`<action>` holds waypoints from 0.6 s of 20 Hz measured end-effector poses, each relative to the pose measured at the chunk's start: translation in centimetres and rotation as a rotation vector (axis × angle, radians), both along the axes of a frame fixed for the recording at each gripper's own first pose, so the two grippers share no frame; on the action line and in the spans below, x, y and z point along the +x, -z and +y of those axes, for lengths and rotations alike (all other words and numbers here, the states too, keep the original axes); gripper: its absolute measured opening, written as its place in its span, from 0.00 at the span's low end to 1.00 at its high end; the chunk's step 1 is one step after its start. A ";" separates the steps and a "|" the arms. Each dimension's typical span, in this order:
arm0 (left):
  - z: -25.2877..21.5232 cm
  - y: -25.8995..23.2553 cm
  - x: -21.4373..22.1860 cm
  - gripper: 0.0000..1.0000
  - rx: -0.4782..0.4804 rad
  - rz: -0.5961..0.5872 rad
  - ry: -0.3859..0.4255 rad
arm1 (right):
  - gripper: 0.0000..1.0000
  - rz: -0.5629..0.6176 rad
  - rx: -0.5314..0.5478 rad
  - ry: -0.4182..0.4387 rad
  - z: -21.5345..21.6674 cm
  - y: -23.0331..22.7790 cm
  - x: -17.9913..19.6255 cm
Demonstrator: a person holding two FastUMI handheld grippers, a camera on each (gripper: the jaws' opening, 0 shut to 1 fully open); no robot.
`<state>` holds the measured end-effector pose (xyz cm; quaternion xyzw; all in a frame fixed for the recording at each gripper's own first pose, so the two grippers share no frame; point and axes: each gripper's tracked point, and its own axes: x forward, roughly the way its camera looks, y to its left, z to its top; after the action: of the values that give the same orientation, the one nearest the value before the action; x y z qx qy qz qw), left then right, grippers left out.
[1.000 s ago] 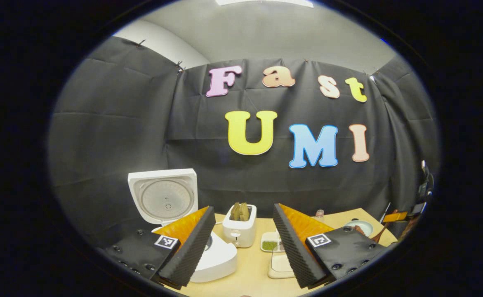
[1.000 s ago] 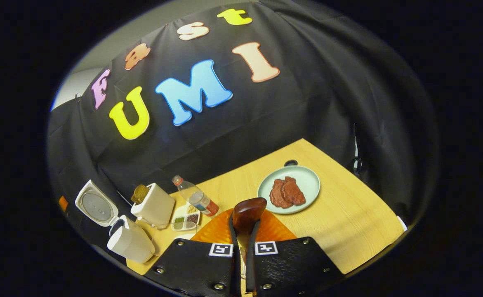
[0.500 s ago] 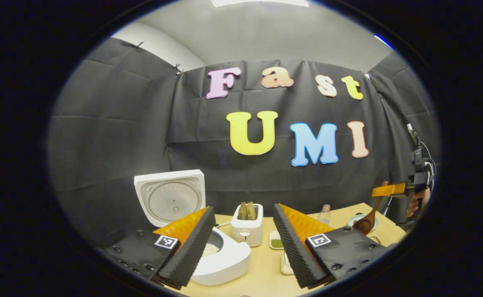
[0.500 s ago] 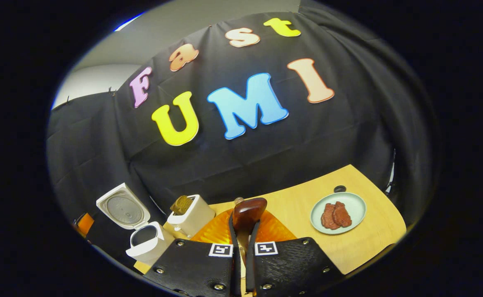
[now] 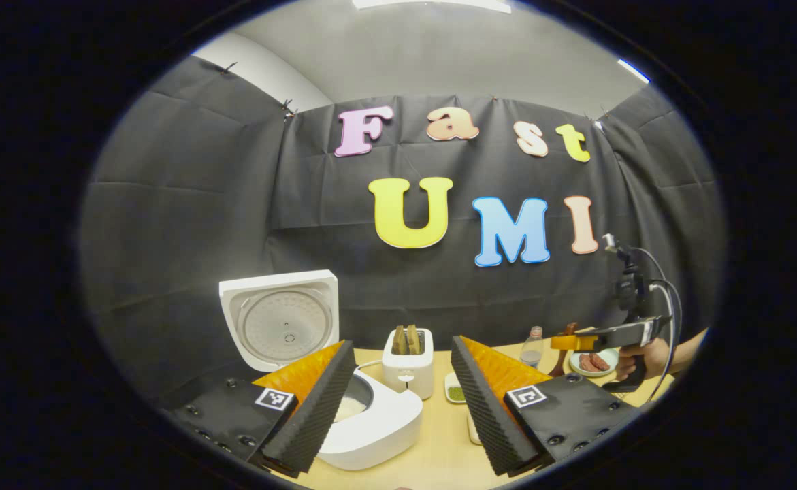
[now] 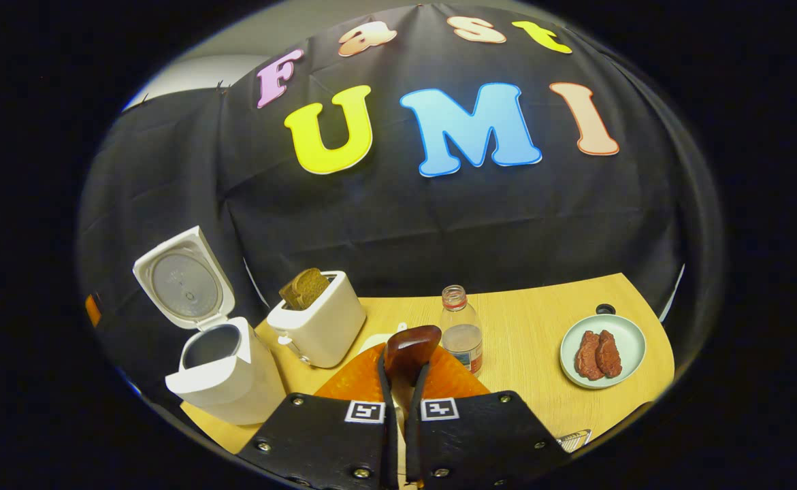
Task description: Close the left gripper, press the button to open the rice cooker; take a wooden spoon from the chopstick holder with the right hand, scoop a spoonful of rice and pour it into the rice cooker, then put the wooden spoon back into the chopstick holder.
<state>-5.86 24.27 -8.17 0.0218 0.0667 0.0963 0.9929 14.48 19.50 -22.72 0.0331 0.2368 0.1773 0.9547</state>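
So far left, the white rice cooker (image 6: 224, 371) has its lid flipped up and the pot exposed, so the button step looks done. Next along are the white toaster with brown bread (image 6: 316, 327) and the clear plastic bottle (image 6: 461, 337). The left gripper (image 5: 401, 398) sits with its jaws wide apart, holding nothing. The right gripper (image 6: 399, 415) is clamped on the dark wooden spoon (image 6: 408, 350), bowl sticking out front. Compared with a second ago it has swung round so the cooker looks closer. Probably heading to scoop; I can't spot the rice supply.
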 end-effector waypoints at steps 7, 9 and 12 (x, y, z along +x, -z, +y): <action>2.0 1.6 -0.1 0.96 -0.014 0.032 0.002 | 0.05 0.014 -0.129 -0.023 1.2 5.7 0.7; 2.0 2.4 -0.1 0.96 -0.031 0.050 0.011 | 0.05 0.036 -0.122 -0.037 2.2 7.1 0.0; 2.6 3.0 -0.5 0.98 -0.028 0.063 0.006 | 0.05 0.059 -0.074 -0.054 4.2 7.5 -1.2</action>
<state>-6.32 26.85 -11.14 0.0110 0.0992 0.0918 0.9908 13.30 23.74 -30.17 -0.0034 0.2720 0.1931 0.9427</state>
